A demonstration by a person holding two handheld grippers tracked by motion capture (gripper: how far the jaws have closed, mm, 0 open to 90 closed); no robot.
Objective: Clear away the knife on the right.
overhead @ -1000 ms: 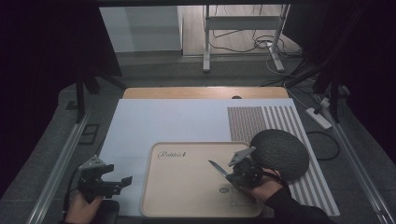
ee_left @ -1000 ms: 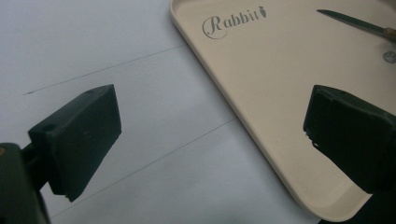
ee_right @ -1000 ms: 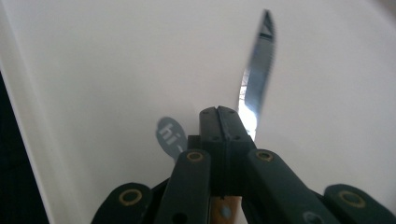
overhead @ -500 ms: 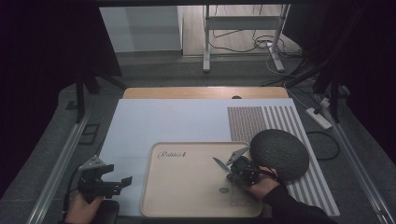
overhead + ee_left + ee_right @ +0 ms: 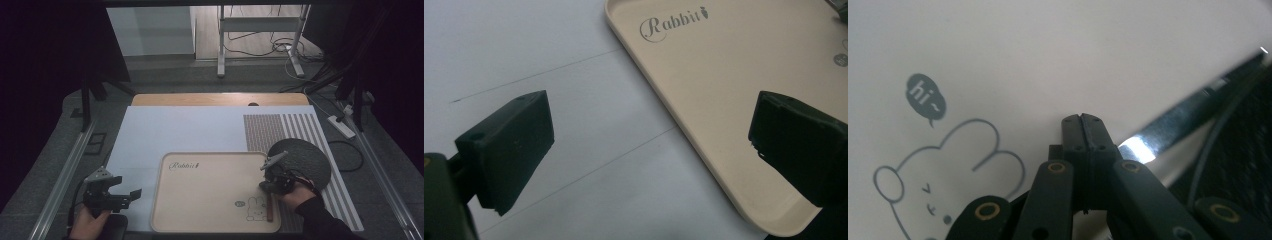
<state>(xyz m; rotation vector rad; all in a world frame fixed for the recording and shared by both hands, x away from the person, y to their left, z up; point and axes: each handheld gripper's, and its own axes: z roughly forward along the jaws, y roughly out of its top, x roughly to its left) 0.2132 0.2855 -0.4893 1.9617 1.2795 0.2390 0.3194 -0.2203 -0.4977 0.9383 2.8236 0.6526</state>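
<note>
High view: beige tray (image 5: 210, 200) lay on the pale sheet (image 5: 175, 130) covering the desk (image 5: 220, 99), at near centre. It carried the word "Rabbit" at its far-left corner and a rabbit drawing (image 5: 257, 210) at its near-right corner. A dark round mat (image 5: 307, 157) sat just right of the tray, over a striped strip of the sheet.

R. tongs (image 5: 264, 186) were over the tray's right edge, near the rabbit drawing and beside a thin brown stick (image 5: 270, 207) lying along that edge. R. gripper view: R. tongs (image 5: 1082, 122) were pressed together with nothing between them, tips just above the tray surface (image 5: 1048, 60); a shiny metal strip (image 5: 1188, 115) ran along the tray rim to their right. What that strip was cannot be told.

L. tongs (image 5: 131, 192) were held above the sheet, just left of the tray's near-left part. L. gripper view: L. tongs (image 5: 651, 145) stood wide apart and empty, with the tray's edge (image 5: 674, 130) running between them.
</note>
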